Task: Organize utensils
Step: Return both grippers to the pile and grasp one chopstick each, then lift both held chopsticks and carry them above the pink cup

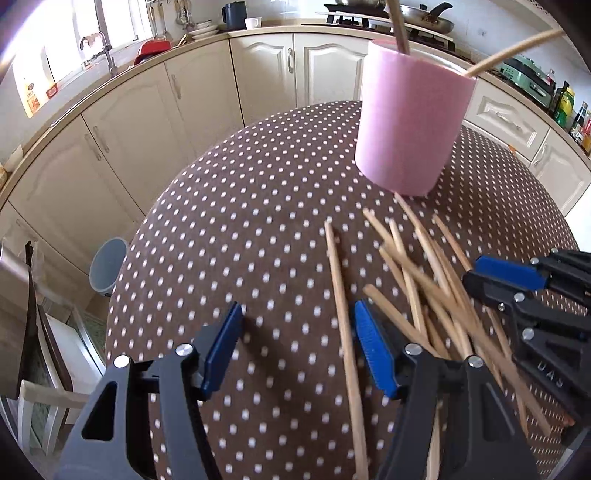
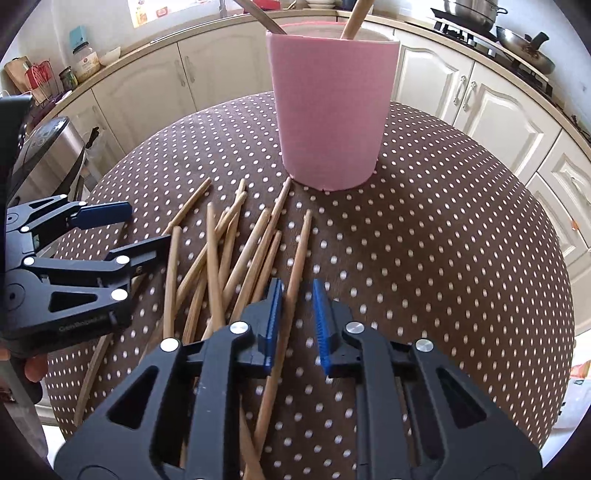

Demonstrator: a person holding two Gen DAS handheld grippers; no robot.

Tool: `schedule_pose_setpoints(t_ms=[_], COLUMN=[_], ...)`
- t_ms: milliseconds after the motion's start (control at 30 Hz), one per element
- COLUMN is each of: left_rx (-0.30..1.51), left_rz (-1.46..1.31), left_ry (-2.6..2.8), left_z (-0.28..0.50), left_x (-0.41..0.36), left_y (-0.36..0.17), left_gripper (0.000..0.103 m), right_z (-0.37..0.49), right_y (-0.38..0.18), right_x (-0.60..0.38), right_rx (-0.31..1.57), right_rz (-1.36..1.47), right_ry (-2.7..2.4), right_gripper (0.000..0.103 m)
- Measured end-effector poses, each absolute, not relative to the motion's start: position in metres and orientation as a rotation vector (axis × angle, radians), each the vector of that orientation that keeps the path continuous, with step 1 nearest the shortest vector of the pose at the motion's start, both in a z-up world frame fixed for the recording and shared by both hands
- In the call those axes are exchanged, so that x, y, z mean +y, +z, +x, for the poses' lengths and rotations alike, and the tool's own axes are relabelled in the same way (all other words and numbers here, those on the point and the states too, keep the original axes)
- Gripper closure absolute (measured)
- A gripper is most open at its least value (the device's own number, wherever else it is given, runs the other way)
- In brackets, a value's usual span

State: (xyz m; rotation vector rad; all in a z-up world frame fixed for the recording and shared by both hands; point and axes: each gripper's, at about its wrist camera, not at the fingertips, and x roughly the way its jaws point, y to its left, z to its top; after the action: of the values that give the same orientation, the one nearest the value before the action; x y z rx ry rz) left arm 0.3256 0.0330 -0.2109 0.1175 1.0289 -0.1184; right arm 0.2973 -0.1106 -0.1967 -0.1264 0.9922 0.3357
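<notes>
A pink cup [image 1: 410, 122] stands on the brown dotted tablecloth [image 1: 240, 221] with two wooden chopsticks [image 1: 397, 26] sticking out of it. It also shows in the right wrist view [image 2: 330, 107]. Several loose chopsticks [image 1: 424, 280] lie in a heap before it, also in the right wrist view [image 2: 229, 251]. My left gripper [image 1: 297, 325] is open over the cloth, with one chopstick [image 1: 341, 314] lying between its jaws. My right gripper [image 2: 297, 317] is open around a single chopstick [image 2: 291, 291] that lies on the cloth. Each gripper shows in the other's view [image 1: 517, 280] [image 2: 122, 229].
Cream kitchen cabinets [image 1: 266, 81] and a counter curve behind the table. A grey bin [image 1: 107, 267] stands on the floor at left. A pan [image 1: 424, 18] sits on the stove. A steel appliance [image 2: 55, 144] stands left of the table.
</notes>
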Motion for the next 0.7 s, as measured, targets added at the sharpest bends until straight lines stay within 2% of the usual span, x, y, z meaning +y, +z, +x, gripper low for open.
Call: schedule_pose_setpoints(t_ms=[100, 167, 200, 233, 267, 300, 533, 700], left_rx=[1.028, 1.028, 1.029, 1.029, 1.027, 1.025, 1.002, 0.934], left_rz=[0.121, 0.119, 0.121, 0.121, 0.12, 0.115, 0.086, 0.083], left_ry=[-0.12, -0.129, -0.13, -0.135, -0.141, -0.142, -0.145, -0.152], left_z=[0.338, 0.346, 0.348, 0.354, 0.356, 0.358, 0.35, 0.327], left_x=[0.029, 0.026, 0.024, 0.023, 0.021, 0.021, 0.019, 0.016], left_y=[-0.211, -0.209, -0.208, -0.208, -0.207, -0.207, -0.205, -0.176], left_gripper=[0.044, 0.06, 0.064, 0.074, 0.09, 0.096, 0.097, 0.097], right_z=[0.308, 0.314, 0.318, 0.32, 0.323, 0.324, 0.324, 0.312], right_y=[-0.196, -0.196, -0.196, -0.196, -0.196, -0.196, -0.193, -0.171], right_x=[-0.109, -0.109, -0.108, -0.108, -0.106, -0.106, -0.111, -0.128], right_rx=[1.009, 1.019, 1.025, 1.028, 1.029, 1.03, 1.004, 0.946], right_rz=[-0.125, -0.121, -0.12, -0.125, -0.132, -0.137, -0.096, -0.051], right_ry=[0.345, 0.352, 0.355, 0.352, 0.351, 0.352, 0.358, 0.366], right_gripper=[0.088, 0.088, 0.089, 0.092, 0.094, 0.095, 0.097, 0.097])
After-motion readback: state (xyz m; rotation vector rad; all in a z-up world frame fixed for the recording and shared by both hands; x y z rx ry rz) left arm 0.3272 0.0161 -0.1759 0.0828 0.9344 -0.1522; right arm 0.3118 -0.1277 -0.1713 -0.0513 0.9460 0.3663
